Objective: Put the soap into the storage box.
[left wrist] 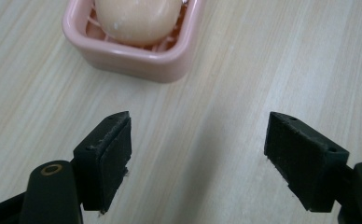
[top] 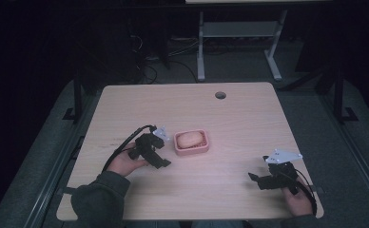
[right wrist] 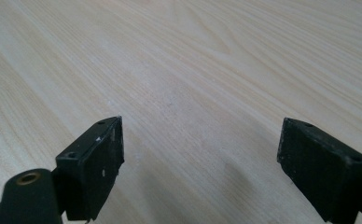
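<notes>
On the pale wooden counter [top: 230, 118], near its middle, I have the pink rounded-rectangle soap dish [top: 191, 143] with a pale peach oval bar of soap [top: 190, 138] lying in it, the bar's long axis running left to right along the dish. My left gripper [top: 160, 161] sits just beside the dish's near-left corner, while my right gripper [top: 256, 179] hangs well apart, off toward the counter's near-right edge, so the left is plainly the nearer one. From the left gripper view the dish [left wrist: 135, 56] lies straight ahead and slightly left of centre, with bare wood between it and the jaws. Both grippers stand with jaws spread wide, nothing between them. I judge the reach is a short push forward with the left.
</notes>
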The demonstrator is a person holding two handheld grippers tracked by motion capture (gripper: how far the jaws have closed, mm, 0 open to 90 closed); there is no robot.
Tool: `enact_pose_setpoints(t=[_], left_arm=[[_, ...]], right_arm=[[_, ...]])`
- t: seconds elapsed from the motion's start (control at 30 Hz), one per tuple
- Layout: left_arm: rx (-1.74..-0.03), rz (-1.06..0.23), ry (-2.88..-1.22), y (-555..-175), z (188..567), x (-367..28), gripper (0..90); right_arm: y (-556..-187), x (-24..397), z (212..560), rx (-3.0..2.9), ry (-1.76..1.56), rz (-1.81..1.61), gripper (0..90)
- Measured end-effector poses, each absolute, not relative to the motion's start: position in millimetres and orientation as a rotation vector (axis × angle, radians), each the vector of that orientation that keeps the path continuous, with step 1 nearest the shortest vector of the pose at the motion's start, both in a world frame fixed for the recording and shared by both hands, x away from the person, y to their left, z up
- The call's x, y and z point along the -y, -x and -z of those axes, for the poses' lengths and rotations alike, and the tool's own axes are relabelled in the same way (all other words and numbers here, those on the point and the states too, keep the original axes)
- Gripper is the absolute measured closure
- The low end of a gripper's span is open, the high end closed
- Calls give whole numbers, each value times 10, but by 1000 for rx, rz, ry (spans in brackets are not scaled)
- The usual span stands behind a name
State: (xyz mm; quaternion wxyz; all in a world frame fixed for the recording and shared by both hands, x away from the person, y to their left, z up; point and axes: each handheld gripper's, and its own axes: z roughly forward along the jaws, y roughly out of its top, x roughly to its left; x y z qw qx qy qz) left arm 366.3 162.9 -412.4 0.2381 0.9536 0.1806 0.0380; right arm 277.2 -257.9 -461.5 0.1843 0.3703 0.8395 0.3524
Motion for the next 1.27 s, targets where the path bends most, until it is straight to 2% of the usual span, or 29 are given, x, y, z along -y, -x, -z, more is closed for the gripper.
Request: enact_pose_setpoints(t=[1.27], left_arm=[[-516,-110,-2585,-3082,4359,-2027,224]], right_arm=[[-2769,2581,4637,-2379,-1053,-971,141]])
